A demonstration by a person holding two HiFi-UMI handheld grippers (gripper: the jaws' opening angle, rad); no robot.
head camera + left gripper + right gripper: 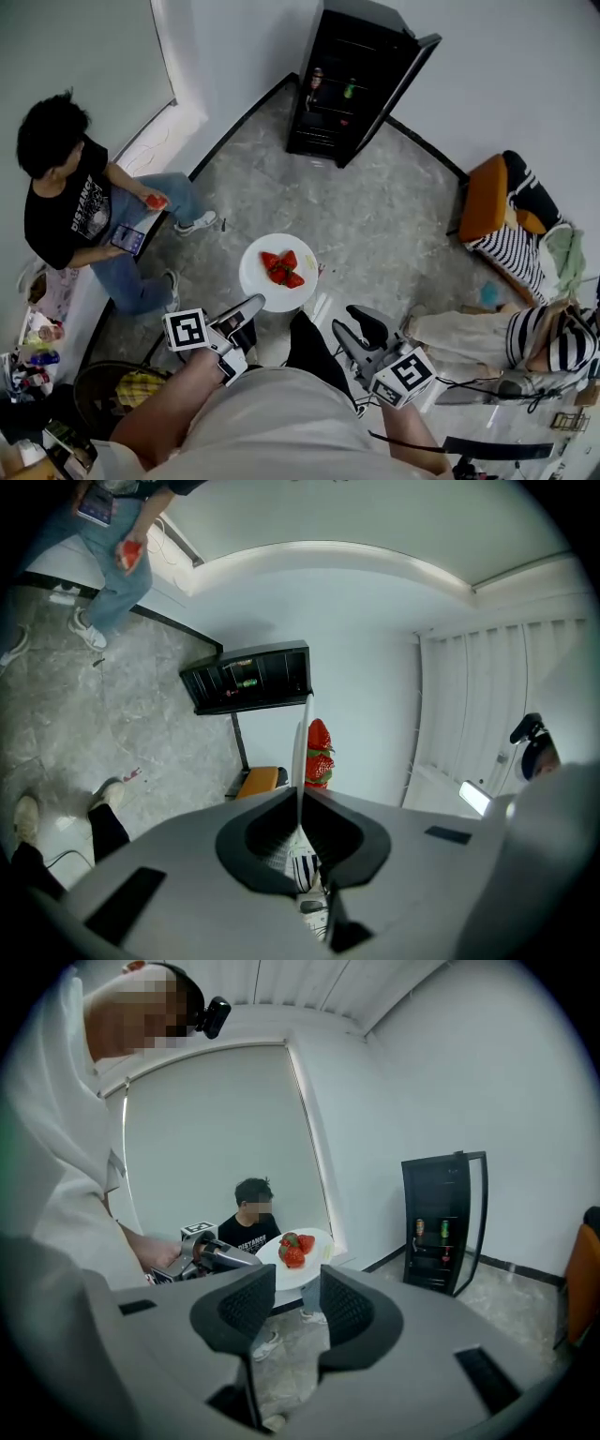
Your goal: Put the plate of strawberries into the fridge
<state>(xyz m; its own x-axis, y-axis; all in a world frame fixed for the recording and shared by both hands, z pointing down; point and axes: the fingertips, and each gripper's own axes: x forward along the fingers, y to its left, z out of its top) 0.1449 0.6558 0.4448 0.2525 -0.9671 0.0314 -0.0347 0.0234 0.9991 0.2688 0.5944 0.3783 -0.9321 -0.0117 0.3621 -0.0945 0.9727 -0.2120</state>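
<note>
**A:** So, where is the plate right now?

**B:** We hold it in the air at our twelve o'clock, over the grey stone floor. Our left gripper is clamped hard on the plate's near rim, at about its seven o'clock. Its jaws are almost together, with only the thin white edge between them. Nothing else supports the plate.

**A:** Why grip the rim and not further in?

**B:** We judge it keeps the jaws clear of the strawberries, which sit heaped near the middle. It also keeps the plate roughly level, so the fruit does not roll.

**A:** And our other tool?

**B:** Our right gripper hangs at our four o'clock with its jaws spread wide and nothing between them. We take it that it is free in case the door needs handling.

**A:** Where is the fridge?

**B:** It stands well apart from us at one o'clock, black, against the white wall. Its door is swung open to the right, and drink cans show on the shelves. Open floor lies between us and it.

**A:** Anyone nearby?

**B:** A person in a black shirt sits at ten o'clock, off to the side of that stretch of floor.
</note>
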